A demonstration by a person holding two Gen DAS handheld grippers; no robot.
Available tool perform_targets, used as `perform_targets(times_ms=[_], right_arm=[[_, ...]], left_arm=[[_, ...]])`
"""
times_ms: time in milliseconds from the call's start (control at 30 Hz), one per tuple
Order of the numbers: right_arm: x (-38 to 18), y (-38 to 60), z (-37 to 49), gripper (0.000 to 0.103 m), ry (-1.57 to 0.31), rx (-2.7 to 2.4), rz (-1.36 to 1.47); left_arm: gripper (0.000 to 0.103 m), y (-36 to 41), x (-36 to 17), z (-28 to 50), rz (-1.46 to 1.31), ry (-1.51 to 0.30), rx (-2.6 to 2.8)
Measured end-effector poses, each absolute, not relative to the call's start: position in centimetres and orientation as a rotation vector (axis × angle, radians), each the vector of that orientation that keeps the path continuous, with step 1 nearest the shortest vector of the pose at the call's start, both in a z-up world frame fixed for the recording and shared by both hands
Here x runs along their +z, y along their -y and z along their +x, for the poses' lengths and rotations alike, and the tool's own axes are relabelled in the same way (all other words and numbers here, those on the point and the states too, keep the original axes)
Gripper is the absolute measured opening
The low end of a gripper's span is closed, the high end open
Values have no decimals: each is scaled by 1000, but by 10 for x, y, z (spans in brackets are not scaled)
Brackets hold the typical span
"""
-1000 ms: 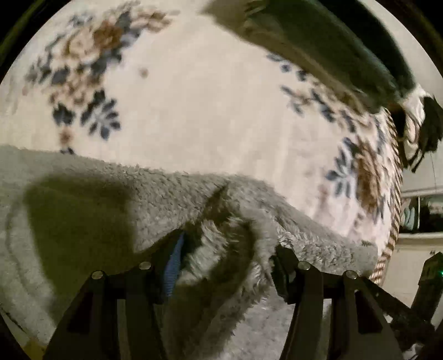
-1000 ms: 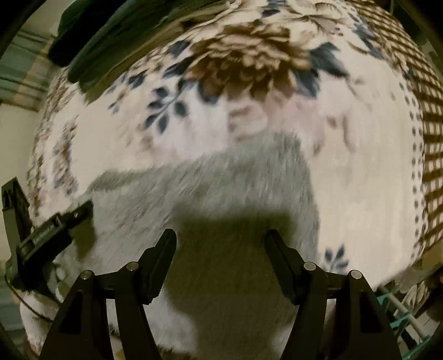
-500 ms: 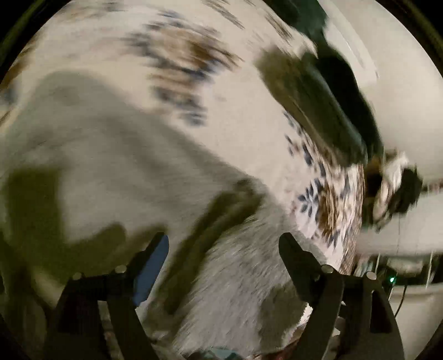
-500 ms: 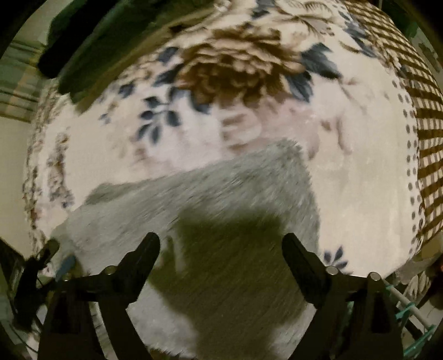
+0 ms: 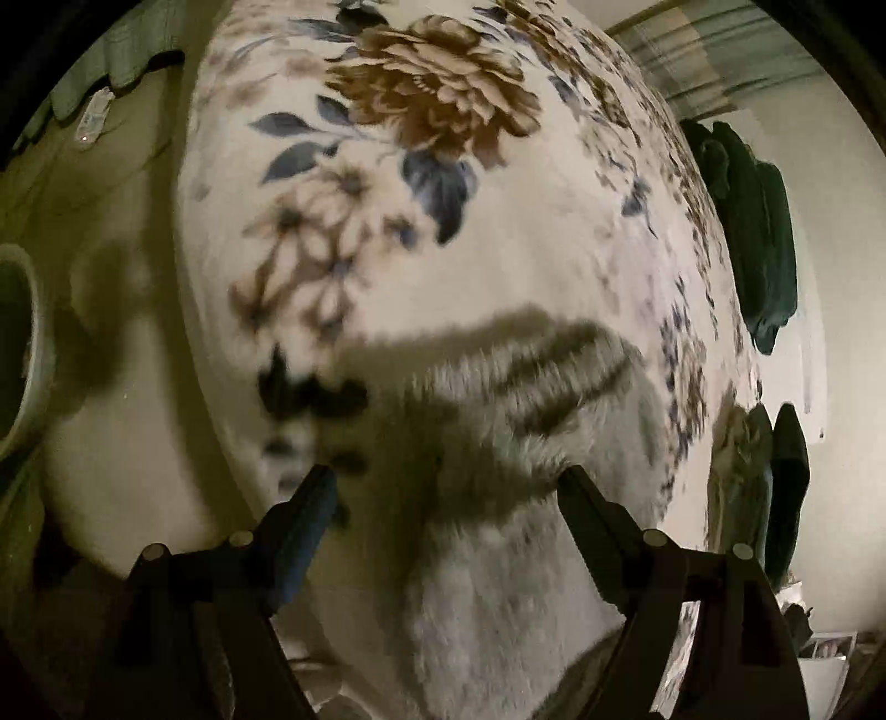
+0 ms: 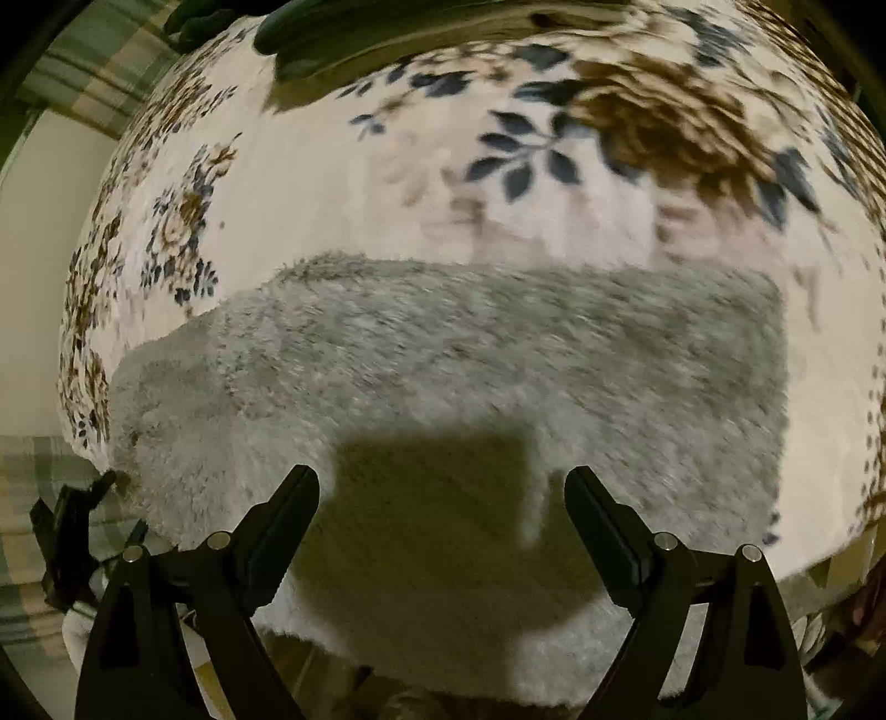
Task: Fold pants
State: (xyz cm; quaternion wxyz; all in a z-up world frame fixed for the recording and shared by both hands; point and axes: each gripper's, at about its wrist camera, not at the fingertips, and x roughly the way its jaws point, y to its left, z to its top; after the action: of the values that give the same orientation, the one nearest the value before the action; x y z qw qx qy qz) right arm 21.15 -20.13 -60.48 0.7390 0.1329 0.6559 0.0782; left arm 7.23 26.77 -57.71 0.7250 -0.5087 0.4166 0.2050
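Fluffy grey pants (image 6: 470, 376) lie flat on a floral blanket (image 6: 343, 177), spread wide as a folded rectangle in the right wrist view. My right gripper (image 6: 440, 493) is open and empty, above the near edge of the pants. In the left wrist view one end of the grey pants (image 5: 498, 498) lies under my left gripper (image 5: 446, 487), which is open and empty, jaws wide apart above the fabric. The gripper's shadow falls on the pants in both views.
The floral blanket (image 5: 443, 194) covers a bed. Dark green cloth (image 5: 758, 238) lies at the bed's far right side and also shows at the top of the right wrist view (image 6: 310, 33). A round container rim (image 5: 27, 343) stands at the left.
My left gripper let go of the pants fabric, opened wide and swung away over the blanket. My right gripper opened wider and moved back, showing the pants lying flat.
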Motion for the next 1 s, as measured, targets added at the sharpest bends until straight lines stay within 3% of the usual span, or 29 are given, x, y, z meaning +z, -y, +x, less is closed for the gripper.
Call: perform_targets(times_ms=[300, 333, 367, 400, 467, 767, 1000], right_arm=[[-621, 175, 230, 92, -1459, 49, 107], [-621, 174, 230, 92, -1457, 51, 115], [-621, 173, 230, 92, -1455, 50, 119], [-620, 173, 230, 92, -1452, 49, 120], [-617, 176, 229, 92, -1444, 38, 115], [-598, 221, 208, 92, -1426, -12, 148], [-571, 301, 179, 92, -1408, -58, 265]], left_arm=[[81, -270, -594, 107, -1052, -938, 445], [74, -270, -592, 108, -1040, -925, 439], [49, -270, -589, 109, -1028, -902, 423], [39, -269, -585, 110, -1010, -888, 406], [29, -262, -569, 114, -946, -863, 383], [26, -172, -445, 108, -736, -723, 155], [26, -13, -364, 122, -582, -726, -191]])
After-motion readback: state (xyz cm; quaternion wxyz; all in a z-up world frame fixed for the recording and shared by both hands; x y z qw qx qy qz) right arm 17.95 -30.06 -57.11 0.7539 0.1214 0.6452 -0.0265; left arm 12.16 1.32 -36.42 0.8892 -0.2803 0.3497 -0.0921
